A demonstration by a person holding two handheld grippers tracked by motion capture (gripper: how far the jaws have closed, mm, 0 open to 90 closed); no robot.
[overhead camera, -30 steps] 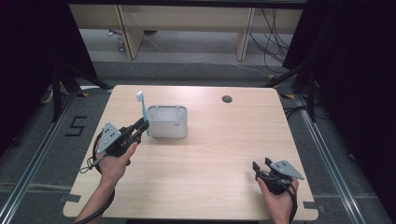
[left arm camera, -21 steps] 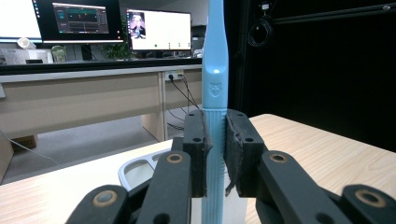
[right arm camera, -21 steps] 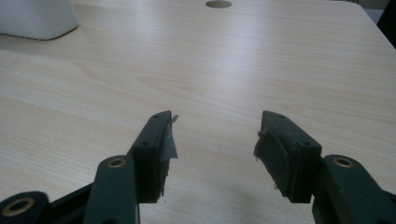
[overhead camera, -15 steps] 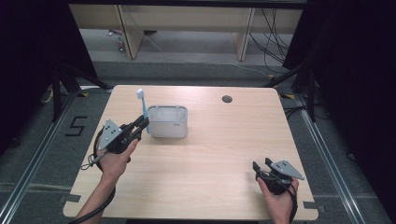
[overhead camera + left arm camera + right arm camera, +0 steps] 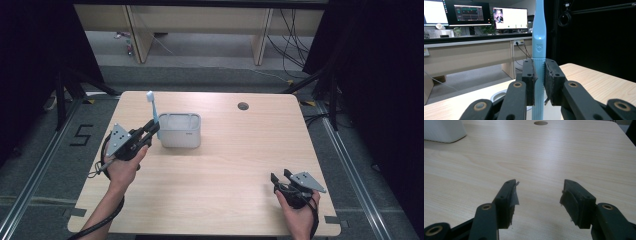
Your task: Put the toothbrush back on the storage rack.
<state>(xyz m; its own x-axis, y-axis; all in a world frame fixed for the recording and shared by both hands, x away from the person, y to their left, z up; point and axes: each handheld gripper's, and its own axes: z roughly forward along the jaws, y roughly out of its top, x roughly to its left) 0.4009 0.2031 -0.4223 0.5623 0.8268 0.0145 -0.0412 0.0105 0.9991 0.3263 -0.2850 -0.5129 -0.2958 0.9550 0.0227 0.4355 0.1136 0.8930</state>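
The right hand-held gripper (image 5: 283, 181) rests low at the near right of the worktop (image 5: 235, 165), jaws spread and empty. Farther off at the left, the left hand-held gripper (image 5: 151, 129) pinches a toothbrush (image 5: 538, 50) upright, long axis vertical, just beside the left wall of the white bin (image 5: 180, 131), which lies to its right
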